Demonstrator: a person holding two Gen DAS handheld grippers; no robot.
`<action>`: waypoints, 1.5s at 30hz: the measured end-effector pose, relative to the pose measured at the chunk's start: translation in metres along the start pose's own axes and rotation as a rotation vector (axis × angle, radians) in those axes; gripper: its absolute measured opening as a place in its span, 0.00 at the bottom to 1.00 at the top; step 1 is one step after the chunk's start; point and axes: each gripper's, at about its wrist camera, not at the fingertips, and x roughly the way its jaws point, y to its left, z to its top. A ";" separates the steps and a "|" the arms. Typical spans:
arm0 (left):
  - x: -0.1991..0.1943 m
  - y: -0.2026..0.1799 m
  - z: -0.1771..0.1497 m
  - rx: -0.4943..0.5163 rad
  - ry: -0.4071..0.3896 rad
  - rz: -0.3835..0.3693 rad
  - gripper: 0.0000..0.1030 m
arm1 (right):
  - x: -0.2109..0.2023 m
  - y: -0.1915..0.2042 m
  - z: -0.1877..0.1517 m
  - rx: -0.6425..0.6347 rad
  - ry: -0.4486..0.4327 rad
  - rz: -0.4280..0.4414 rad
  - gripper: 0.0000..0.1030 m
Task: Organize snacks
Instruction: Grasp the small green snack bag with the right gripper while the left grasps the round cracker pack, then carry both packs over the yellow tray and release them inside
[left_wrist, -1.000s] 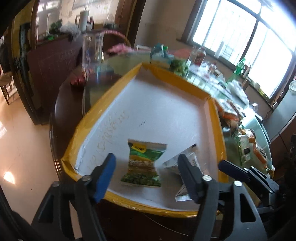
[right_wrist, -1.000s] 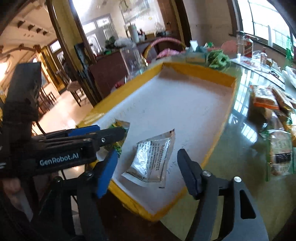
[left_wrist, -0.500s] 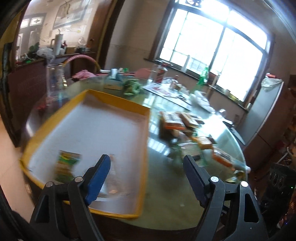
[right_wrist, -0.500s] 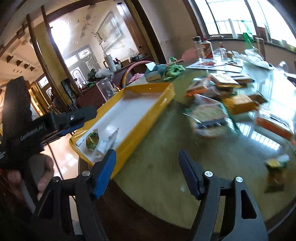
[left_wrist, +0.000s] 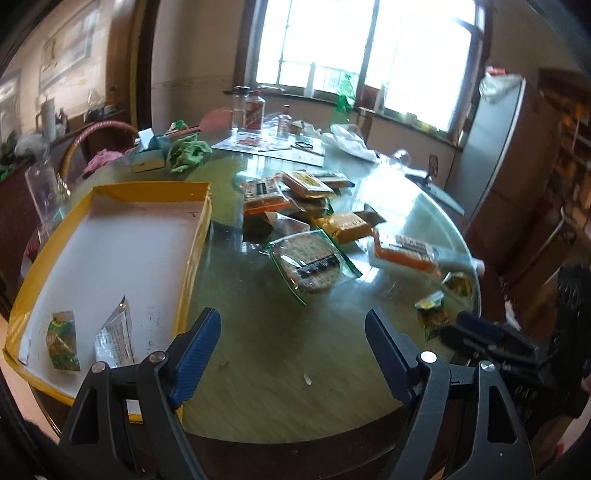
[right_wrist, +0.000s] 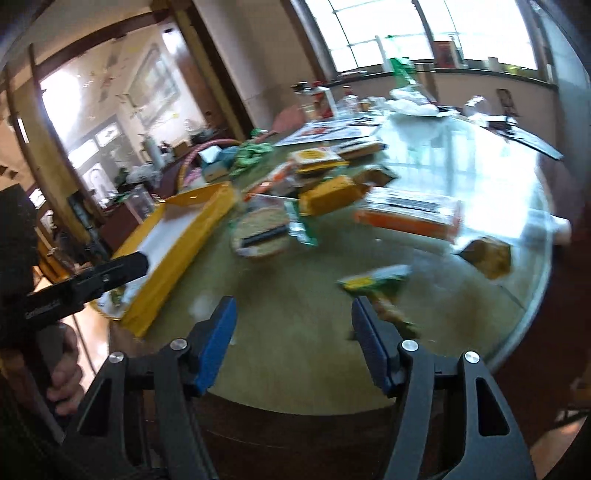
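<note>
While the left gripper (left_wrist: 291, 345) hangs over bare table (left_wrist: 266, 369) with its jaws spread wide and nothing between them, the left wrist view shows two packets already in the yellow-rimmed tray (left_wrist: 192, 254): a green snack packet (left_wrist: 62, 341) and a silvery sachet (left_wrist: 112, 338), lying just beside each other at its near end. The loose pile lies beyond: a round cracker pack (left_wrist: 310, 260) nearest, a long orange-and-white pack (left_wrist: 404, 251) to its right, more wrappers behind. All look light, crinkly and slippery, and the crackers likely brittle, so a pinch on a sealed edge seems safer than a squeeze across the middle. Bottles (left_wrist: 254, 112) and a green cloth (left_wrist: 186, 151) stand well behind, out of the way.

From the right wrist view, blurred, the right gripper (right_wrist: 293, 343) has just been narrowing its jaws, which are still parted and empty. A small green-and-yellow packet (right_wrist: 376, 286) lies just ahead of its right finger, apparently the nearest pick. An ochre packet (right_wrist: 487, 256) lies near the table's edge and could slide off.
</note>
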 end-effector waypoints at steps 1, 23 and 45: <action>0.000 -0.003 -0.001 0.011 0.004 0.002 0.78 | -0.002 -0.006 -0.002 0.007 -0.001 -0.026 0.64; 0.074 -0.028 0.041 0.223 0.133 -0.020 0.78 | 0.039 -0.043 -0.001 0.052 0.086 -0.141 0.29; 0.127 -0.051 0.017 0.262 0.348 -0.175 0.78 | 0.036 -0.049 -0.005 0.089 0.085 -0.093 0.30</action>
